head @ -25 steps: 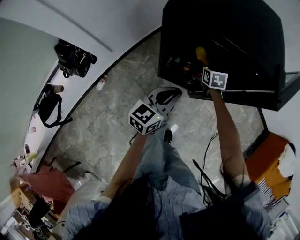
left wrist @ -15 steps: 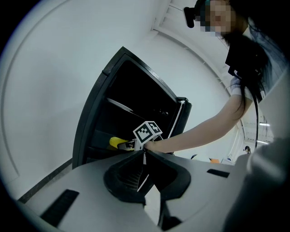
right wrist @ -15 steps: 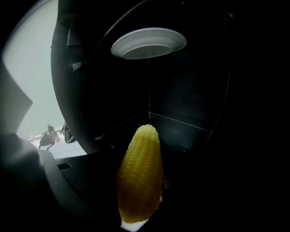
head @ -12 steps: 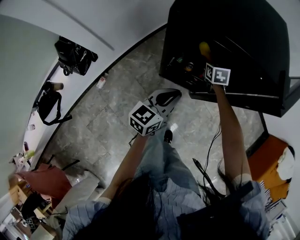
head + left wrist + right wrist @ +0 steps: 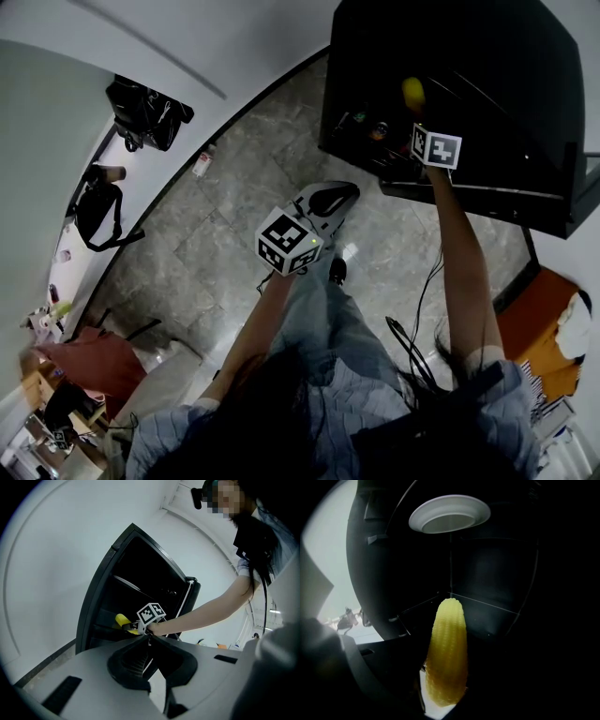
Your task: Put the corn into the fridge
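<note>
Now right claw (image 5: 443, 688), clamped on the corn (image 5: 447, 644), has edged deeper into the fridge (image 5: 487, 56); left claw (image 5: 149, 638) closed, empty.

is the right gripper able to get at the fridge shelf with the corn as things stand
Probably yes: the fridge stands open, the right gripper has its jaws shut on the corn at the opening, and the shelf ahead looks bare.

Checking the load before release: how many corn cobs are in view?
1. The corn is held by the right tongs, pointing into the open fridge; its dark interior may hide others.
</note>
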Demonstrator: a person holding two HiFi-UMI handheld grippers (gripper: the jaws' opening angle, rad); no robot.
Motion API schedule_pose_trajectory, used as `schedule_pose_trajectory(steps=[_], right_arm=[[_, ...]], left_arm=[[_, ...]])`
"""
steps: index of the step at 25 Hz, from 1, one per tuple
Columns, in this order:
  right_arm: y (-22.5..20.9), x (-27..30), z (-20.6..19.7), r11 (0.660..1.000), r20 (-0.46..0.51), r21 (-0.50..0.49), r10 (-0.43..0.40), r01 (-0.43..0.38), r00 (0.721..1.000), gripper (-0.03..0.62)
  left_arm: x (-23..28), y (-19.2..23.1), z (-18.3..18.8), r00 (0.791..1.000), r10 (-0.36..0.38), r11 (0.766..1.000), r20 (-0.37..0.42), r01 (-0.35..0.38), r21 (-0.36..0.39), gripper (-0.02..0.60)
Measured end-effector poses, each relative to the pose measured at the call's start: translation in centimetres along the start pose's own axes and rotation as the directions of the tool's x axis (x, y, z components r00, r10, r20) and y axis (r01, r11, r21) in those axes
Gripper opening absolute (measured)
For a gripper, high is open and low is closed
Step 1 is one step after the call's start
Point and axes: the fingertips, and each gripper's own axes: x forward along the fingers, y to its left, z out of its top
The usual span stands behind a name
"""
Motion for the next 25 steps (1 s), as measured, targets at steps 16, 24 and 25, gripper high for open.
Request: schedule_pose_trajectory(steps=[16, 24, 25], right_arm=[[-0.6, -4.1, -1.4, 0.999, 0.057, -0.025, -0.032, 0.034, 0.998, 0.250], [-1.3, -4.6, -2.0, 0.995, 0.020, -0.070, -0.071, 0.072, 0.997, 0.184], [-1.5, -4.4, -1.8, 0.995, 0.019, -0.075, -0.071, 0.072, 0.997, 0.184]], left_arm=[[1.4, -1.1, -0.6, 1.000, -0.008, 1.000, -0.018, 0.008, -0.017, 0.012], [2.5, -1.9, -1.2, 0.999, -0.024, 1.000, -0.045, 0.024, -0.017, 0.012], [2.6, -1.9, -1.2, 0.999, -0.023, 1.000, -0.046, 0.023, -0.017, 0.012]])
